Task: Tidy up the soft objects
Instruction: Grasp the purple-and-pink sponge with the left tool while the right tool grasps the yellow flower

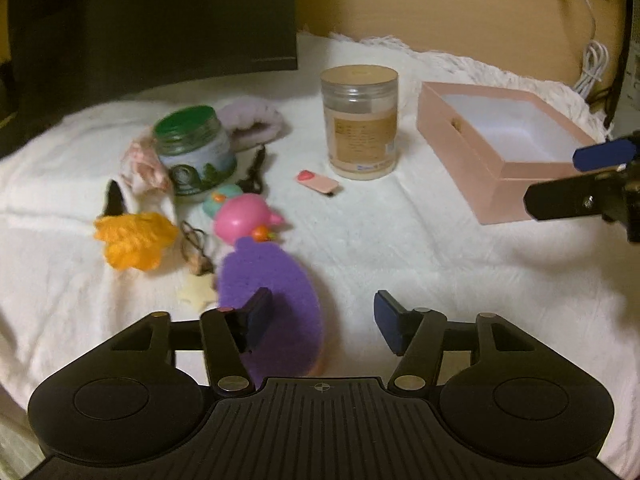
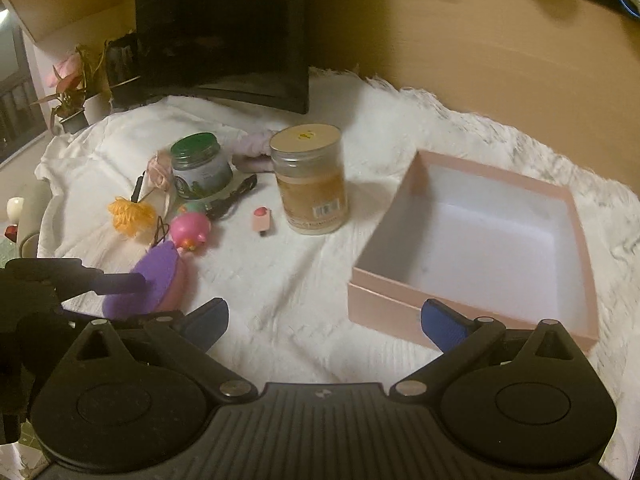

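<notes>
The left gripper point(image 1: 320, 314) has its jaws spread wide, nothing pressed between the pads. The purple sponge point(image 1: 276, 304) lies on the white blanket point(image 1: 400, 264) at the left finger; whether it touches that finger is hard to tell through the blur. Beyond it sit a pink toy point(image 1: 244, 218), an orange pom-pom point(image 1: 134, 240), a green-lidded jar point(image 1: 194, 148) and a tall clear jar point(image 1: 360, 120). The right gripper point(image 2: 324, 320) is also wide and empty, just beside the empty pink box point(image 2: 472, 240).

Home room: fluffy white throw point(image 2: 460, 120), potted plant point(image 2: 70, 92) (pinkish leaves), wooden wall point(image 2: 480, 40), toys.
</notes>
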`<state>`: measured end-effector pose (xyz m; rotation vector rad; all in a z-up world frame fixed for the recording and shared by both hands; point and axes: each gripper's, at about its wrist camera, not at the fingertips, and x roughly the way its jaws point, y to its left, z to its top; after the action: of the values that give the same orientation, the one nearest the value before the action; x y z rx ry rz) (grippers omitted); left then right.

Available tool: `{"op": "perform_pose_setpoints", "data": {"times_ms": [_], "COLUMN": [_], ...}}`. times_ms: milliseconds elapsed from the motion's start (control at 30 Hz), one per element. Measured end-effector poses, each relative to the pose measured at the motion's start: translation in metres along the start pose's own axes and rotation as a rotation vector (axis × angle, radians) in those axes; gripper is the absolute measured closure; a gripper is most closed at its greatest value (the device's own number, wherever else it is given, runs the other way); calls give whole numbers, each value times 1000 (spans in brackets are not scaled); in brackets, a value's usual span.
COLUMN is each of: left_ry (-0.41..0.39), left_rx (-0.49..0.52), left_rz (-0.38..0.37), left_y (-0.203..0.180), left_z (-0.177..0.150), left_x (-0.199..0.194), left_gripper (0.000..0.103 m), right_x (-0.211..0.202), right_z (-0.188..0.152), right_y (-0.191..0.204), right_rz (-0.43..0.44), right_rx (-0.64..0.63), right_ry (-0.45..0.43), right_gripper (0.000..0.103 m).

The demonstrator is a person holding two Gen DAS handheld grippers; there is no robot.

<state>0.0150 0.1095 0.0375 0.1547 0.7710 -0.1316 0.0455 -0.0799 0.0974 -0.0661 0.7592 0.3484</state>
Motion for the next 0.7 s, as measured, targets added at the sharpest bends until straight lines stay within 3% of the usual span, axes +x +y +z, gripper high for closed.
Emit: {"op": "perform_pose_setpoints", "data": {"times_ms": [67,100,367,567,633,700], "left_ry": [9,18,106,25,-1,-31], "left_rx": [32,34,-252,-357,-404,-437], "left_rz": [101,108,-71,-220,-224,-181], "left_y": [5,9,58,96,116,138], "left_z": [-1,-2,2,0,-5,-13], "left_x": [4,7,34,6,-12,-30], "left_gripper": [39,30,28,30,30,30], "right_x": [2,2,4,15,26,43], "right_z": [0,0,-2,19,32,48], "right_y": [0,0,15,51,67,86], "right_rz": [-2,-1,-69,2,30,69], "right_rx": [1,2,-89,-183,-193,-199], "right_ry": [0,3,10,-11,-17,-10], "right_gripper": [0,0,0,0,0,0]}}
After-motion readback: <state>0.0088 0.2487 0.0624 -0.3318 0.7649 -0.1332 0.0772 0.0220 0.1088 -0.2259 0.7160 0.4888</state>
